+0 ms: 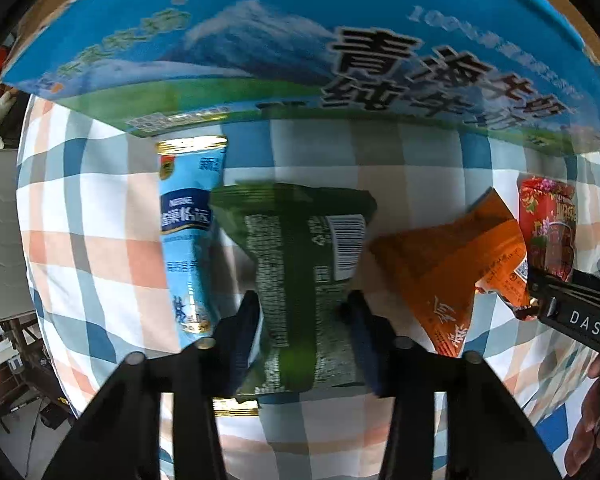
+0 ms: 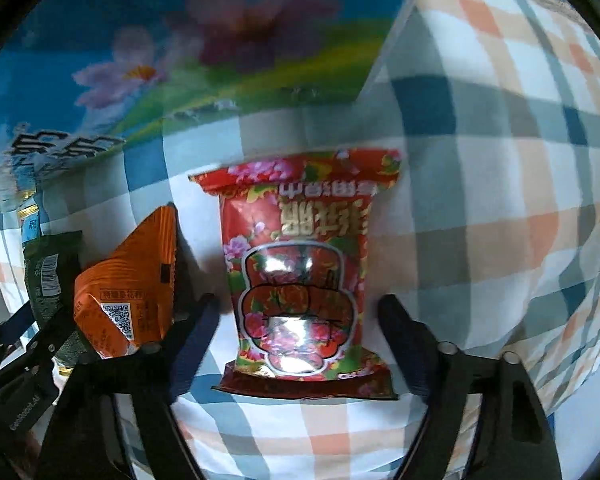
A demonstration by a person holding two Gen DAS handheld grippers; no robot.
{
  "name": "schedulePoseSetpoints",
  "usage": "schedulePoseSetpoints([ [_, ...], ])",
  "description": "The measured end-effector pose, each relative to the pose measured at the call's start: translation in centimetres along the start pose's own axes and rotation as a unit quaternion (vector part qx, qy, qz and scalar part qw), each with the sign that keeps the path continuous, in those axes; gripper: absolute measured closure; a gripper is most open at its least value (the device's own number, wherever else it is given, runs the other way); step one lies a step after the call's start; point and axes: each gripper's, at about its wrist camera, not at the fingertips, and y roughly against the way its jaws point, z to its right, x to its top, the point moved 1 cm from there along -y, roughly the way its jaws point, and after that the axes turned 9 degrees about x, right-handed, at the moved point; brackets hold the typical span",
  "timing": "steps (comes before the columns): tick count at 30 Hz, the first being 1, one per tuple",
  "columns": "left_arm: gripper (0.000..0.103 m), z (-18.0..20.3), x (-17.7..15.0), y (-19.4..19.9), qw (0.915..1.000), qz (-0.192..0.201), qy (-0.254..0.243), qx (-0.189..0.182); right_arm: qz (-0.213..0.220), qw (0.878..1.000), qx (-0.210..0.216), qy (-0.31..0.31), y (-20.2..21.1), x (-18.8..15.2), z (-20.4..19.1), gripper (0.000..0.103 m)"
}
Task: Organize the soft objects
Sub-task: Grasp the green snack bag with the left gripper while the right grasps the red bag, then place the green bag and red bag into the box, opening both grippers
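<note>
A green snack packet (image 1: pixel 300 280) lies between the fingers of my left gripper (image 1: pixel 304 312), which is shut on it; its fingers press both sides. It also shows at the left of the right wrist view (image 2: pixel 50 276). A red flowered snack bag (image 2: pixel 300 272) lies on the checked cloth between the open fingers of my right gripper (image 2: pixel 300 320), untouched; it shows in the left wrist view (image 1: pixel 548 228). An orange packet (image 2: pixel 132 280) lies between the two, also in the left wrist view (image 1: pixel 452 264). A light blue Nestle sachet (image 1: pixel 190 236) lies left of the green packet.
A large blue and green printed carton (image 1: pixel 300 40) stands behind the packets, also in the right wrist view (image 2: pixel 180 40). The checked cloth (image 2: pixel 480 200) covers the table. The right gripper's body (image 1: pixel 576 316) shows at the right of the left wrist view.
</note>
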Motion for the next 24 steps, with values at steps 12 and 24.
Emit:
schedulePoseSetpoints([
  [12,0.076,-1.1,-2.4,2.5,0.9987,0.024,0.039,-0.022,-0.003,1.000,0.004,0.011,0.7,-1.9,-0.6,0.052],
  [24,0.076,-4.4,-4.2,14.7,0.9881,0.107,0.045,-0.101,0.036,0.994,0.085,0.058,9.9,-5.6,-2.1,0.053],
])
